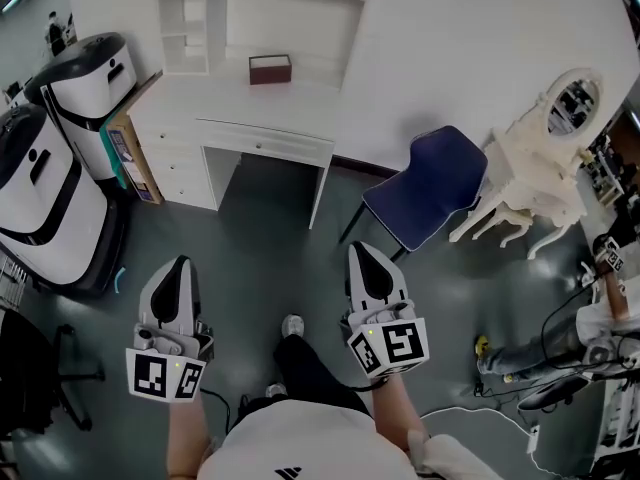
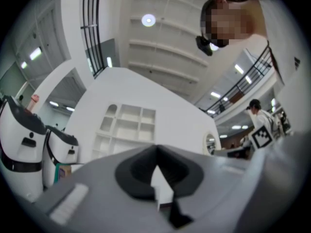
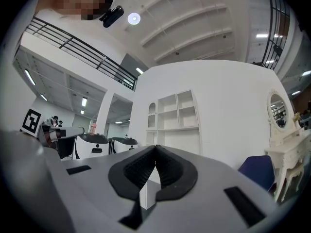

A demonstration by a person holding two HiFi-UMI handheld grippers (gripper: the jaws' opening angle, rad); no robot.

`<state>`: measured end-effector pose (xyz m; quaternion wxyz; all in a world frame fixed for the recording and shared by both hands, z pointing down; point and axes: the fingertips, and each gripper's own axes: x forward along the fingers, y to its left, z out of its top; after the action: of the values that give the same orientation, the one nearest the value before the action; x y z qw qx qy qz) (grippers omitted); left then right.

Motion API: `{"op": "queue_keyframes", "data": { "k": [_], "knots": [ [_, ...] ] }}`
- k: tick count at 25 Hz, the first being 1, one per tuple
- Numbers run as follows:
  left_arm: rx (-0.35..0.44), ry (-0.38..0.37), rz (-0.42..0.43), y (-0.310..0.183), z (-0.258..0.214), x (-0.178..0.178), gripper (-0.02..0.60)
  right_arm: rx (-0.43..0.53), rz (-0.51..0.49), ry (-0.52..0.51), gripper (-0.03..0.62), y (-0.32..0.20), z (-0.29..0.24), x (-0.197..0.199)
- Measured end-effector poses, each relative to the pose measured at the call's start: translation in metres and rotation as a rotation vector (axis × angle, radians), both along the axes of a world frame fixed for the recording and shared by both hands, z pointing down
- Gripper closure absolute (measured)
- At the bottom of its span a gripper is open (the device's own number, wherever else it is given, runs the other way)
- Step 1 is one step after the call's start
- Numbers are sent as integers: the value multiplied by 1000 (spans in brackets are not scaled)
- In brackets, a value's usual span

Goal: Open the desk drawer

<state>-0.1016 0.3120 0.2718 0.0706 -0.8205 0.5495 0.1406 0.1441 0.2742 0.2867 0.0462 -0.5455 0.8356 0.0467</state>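
Both grippers hang low over the grey floor [image 1: 270, 258]. The left gripper [image 1: 177, 265] has its fingers [image 2: 146, 171] pressed together with nothing between them. The right gripper [image 1: 364, 251] is the same, its ribbed fingers [image 3: 167, 171] meeting at the tips and holding nothing.

The desk drawer [image 1: 265, 143] is up ahead, a long white front under the edge of the white surface [image 1: 190, 103]. It is pushed in flush, with a small knob at its middle. It sits well apart from both sets of fingers, with open floor between. Across the head view it falls between the two grippers, a touch nearer the left one's line. Neither gripper touches it.

A small dark red box [image 1: 270, 69] rests on the surface, and a white shelf unit [image 1: 195, 18] stands at the back. In the right gripper view that shelf unit [image 3: 176, 111] shows straight above the closed fingertips. In the left gripper view it [image 2: 127, 125] sits above and a little left of them.

Off to the right a blue chair [image 1: 428, 186] stands beside the surface, with a cream dressing table [image 1: 535, 163] beyond it.
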Motion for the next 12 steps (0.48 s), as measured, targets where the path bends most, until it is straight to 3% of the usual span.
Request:
{"op": "queue_keyframes", "data": {
  "k": [12],
  "knots": [
    [-17, -15, -62, -99, 5, -22, 577, -6, -64, -24, 592, -114, 3, -23]
  ]
}}
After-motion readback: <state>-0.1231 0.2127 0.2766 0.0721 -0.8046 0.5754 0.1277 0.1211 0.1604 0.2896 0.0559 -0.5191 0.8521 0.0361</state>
